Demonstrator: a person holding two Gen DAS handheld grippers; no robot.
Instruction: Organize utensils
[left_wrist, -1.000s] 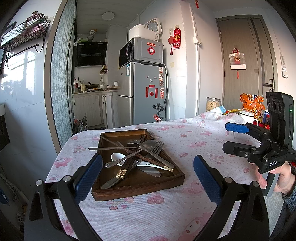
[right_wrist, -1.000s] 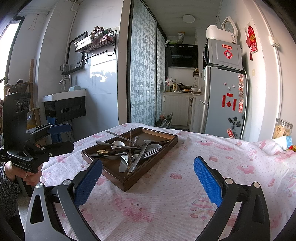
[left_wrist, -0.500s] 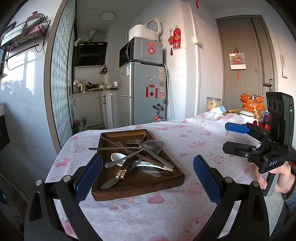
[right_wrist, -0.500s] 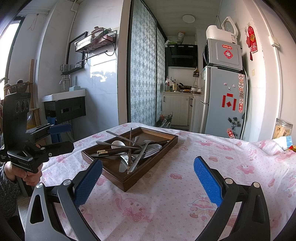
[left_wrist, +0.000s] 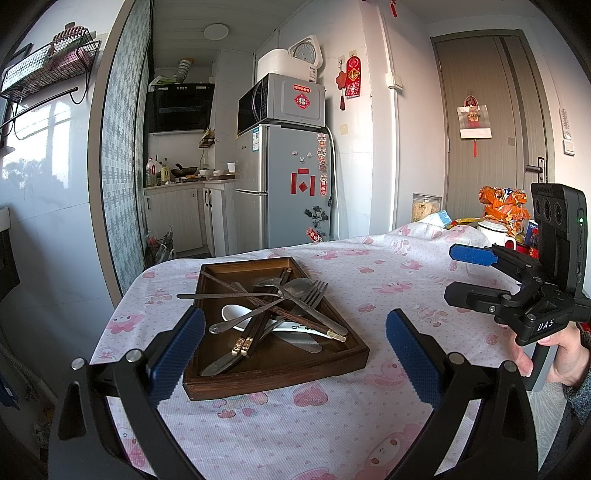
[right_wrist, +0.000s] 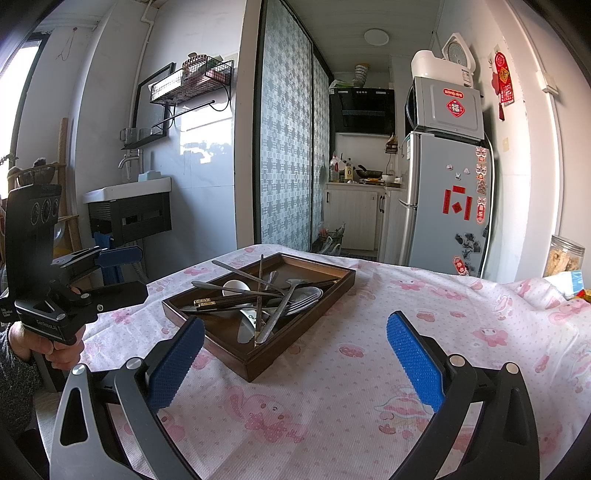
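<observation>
At the bottom of the left wrist view, the left hand-held gripper (left_wrist: 294, 349) is spread wide with nothing between its blue pads, hovering above the worktop (left_wrist: 332, 424) just short of the tray's near edge. The right hand-held gripper (right_wrist: 295, 354) is likewise released and empty in its own view, over pink-printed cloth, with the tray ahead and to its left.

The wooden tray (left_wrist: 280, 373) sits left of centre in the left view, holding the utensils in a crossed heap: dark chopsticks (left_wrist: 255, 325) lying over a white ceramic spoon (left_wrist: 236, 314), a fork (left_wrist: 314, 295) with tines pointing to the far right, and a metal spoon (left_wrist: 295, 286) beyond.

The likely trouble is the tangle. Closing on one piece may well catch a neighbour lying across it, and lifting could drag or flip others out of the tray. The thin flat handles may also slip from the pads, and the loose cloth could let the tray slide if it is nudged.

How many pieces lie at the bottom of the heap is hard to make out, since upper ones cover them. A long thin handle (left_wrist: 207, 296) overhangs the tray's left wall; what kind of utensil it belongs to cannot be told. The person's hands are cut off at the frame edges.
</observation>
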